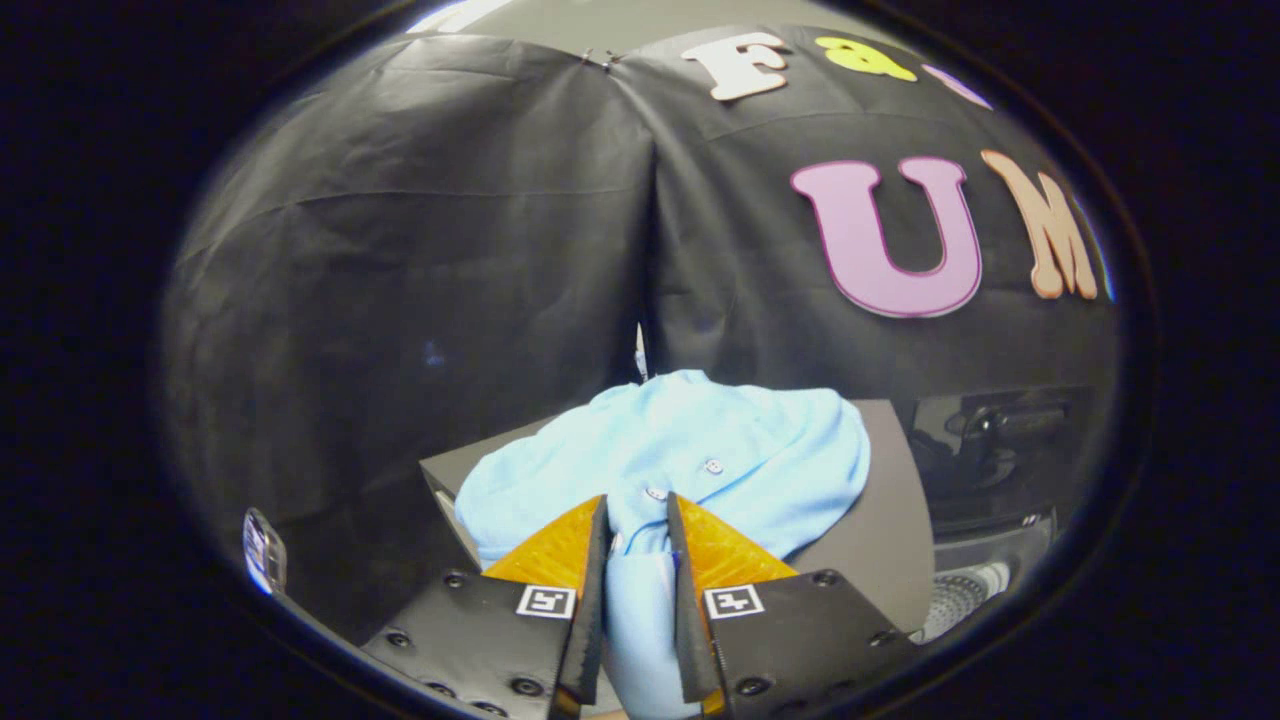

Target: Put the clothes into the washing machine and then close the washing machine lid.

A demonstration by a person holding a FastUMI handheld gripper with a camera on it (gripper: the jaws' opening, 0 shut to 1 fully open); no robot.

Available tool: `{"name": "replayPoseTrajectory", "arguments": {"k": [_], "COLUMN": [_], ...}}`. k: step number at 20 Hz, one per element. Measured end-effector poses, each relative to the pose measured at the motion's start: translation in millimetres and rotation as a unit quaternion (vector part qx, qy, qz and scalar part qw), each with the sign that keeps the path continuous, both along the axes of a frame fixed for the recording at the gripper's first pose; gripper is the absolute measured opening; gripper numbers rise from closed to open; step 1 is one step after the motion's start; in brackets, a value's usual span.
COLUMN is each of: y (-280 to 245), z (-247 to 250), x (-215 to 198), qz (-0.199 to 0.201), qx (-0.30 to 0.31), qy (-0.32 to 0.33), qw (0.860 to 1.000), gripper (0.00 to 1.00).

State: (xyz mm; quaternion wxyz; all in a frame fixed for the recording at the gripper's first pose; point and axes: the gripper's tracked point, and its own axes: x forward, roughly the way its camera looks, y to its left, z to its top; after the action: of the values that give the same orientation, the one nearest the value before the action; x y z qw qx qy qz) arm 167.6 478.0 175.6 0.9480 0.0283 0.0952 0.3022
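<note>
A light blue buttoned shirt (700, 450) lies bunched on a grey surface (880, 530), and a fold of it runs down between my two fingers. My gripper (638, 515) is shut on that fold, both fingers pressing the cloth. To the right of the fingers and lower down, the washing machine's perforated drum (960, 595) shows, with its raised dark lid (1000, 440) behind it.
The black cloth wall of the booth stands close behind the shirt and the machine. A small shiny object (262, 550) sits low to the left of the fingers.
</note>
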Motion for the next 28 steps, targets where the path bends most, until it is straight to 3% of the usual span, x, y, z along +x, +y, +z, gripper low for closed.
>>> {"name": "replayPoseTrajectory", "arguments": {"k": [5, 10, 14, 24, 28], "y": [-4, -54, -128, -286, -327], "z": [6, 21, 41, 59, 37], "x": [1, 18, 43, 78, 91], "qz": [-0.004, -0.052, -0.139, -0.319, -0.360], "qx": [0.028, 0.021, -0.005, -0.098, -0.118], "qy": [0.007, -0.014, -0.056, -0.105, -0.096], "qw": [1.000, 0.998, 0.989, 0.937, 0.920], "gripper": [0.08, 0.07, 0.08, 0.08, 0.13]}}
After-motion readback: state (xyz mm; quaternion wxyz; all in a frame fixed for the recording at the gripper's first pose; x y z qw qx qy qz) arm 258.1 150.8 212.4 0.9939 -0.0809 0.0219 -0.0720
